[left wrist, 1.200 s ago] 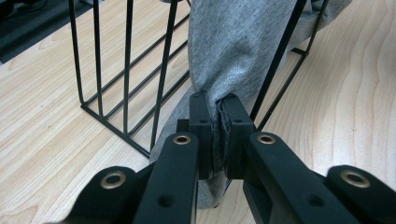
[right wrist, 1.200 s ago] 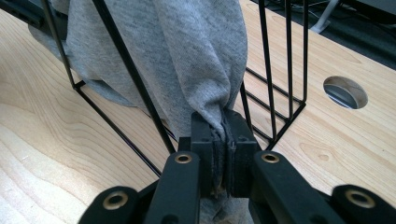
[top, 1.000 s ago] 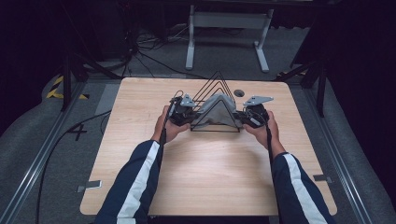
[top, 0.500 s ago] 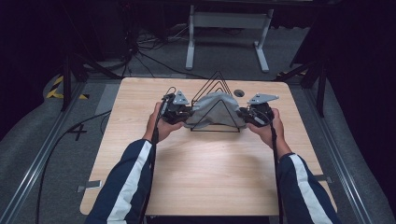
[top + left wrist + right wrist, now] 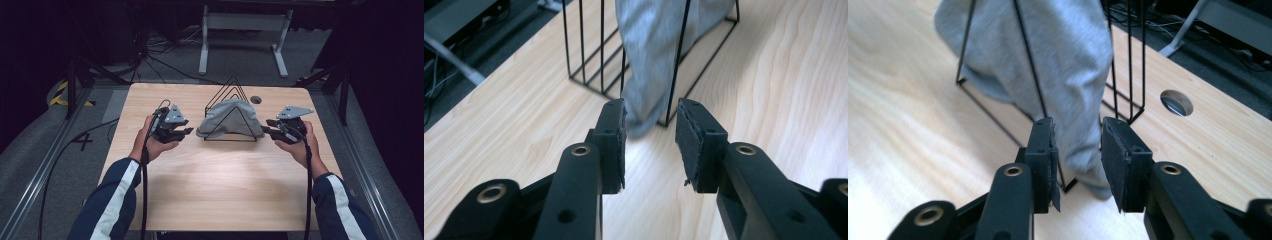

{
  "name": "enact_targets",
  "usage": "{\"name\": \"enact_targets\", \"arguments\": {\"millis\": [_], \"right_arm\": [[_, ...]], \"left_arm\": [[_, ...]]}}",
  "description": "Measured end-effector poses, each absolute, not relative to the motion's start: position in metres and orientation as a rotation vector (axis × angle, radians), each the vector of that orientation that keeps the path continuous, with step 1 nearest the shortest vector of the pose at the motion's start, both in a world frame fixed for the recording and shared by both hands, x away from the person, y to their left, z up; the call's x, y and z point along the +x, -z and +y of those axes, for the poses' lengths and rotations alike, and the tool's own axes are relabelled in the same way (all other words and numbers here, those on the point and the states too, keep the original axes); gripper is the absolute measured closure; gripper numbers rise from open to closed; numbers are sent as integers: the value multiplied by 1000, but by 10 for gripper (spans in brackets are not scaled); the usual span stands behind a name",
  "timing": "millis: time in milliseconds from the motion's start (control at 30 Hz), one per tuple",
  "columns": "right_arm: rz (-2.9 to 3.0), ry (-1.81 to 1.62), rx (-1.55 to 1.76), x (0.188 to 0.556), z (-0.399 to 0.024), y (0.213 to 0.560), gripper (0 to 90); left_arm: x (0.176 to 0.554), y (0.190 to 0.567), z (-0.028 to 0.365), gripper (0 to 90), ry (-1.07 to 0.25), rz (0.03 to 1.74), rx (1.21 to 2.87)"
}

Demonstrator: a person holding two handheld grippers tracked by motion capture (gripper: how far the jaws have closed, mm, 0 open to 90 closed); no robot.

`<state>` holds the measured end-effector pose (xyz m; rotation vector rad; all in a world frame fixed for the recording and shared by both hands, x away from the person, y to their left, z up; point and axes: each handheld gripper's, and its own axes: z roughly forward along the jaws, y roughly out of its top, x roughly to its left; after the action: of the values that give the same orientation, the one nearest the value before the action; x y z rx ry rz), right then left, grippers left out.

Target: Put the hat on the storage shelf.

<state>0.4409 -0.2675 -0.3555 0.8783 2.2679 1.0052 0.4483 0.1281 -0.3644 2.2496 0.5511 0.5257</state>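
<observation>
both forearms, in dark sleeves with a white stripe, reach in from the near edge, spread wide apart. the left hand point(image 5: 152, 142) holds the left gripper point(image 5: 189, 131) at centre-left, pointing right; its jaws have just been opening and stand apart with nothing between them. the right hand point(image 5: 299, 147) holds the right gripper point(image 5: 266, 129) at centre-right, pointing left; its jaws have likewise just been opening, nothing pinched between them.

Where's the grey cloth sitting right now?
In the high view the grey cloth hangs draped over the black wire rack at the table's far middle, between the left gripper and right gripper, neither touching it.
</observation>
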Motion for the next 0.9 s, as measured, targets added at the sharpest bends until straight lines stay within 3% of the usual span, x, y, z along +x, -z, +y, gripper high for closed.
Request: {"name": "enact_targets", "arguments": {"millis": [333, 567, 900], "right_arm": [[2303, -946, 851, 414, -281, 369, 498], [2317, -895, 817, 387, -296, 385, 405], [2336, -891, 856, 359, -320, 420, 359]], "left_arm": [[416, 384, 160, 521, -546, 536, 2350], [391, 411, 181, 384, -544, 567, 2429], [367, 437, 204, 299, -487, 607, 2415]]}}
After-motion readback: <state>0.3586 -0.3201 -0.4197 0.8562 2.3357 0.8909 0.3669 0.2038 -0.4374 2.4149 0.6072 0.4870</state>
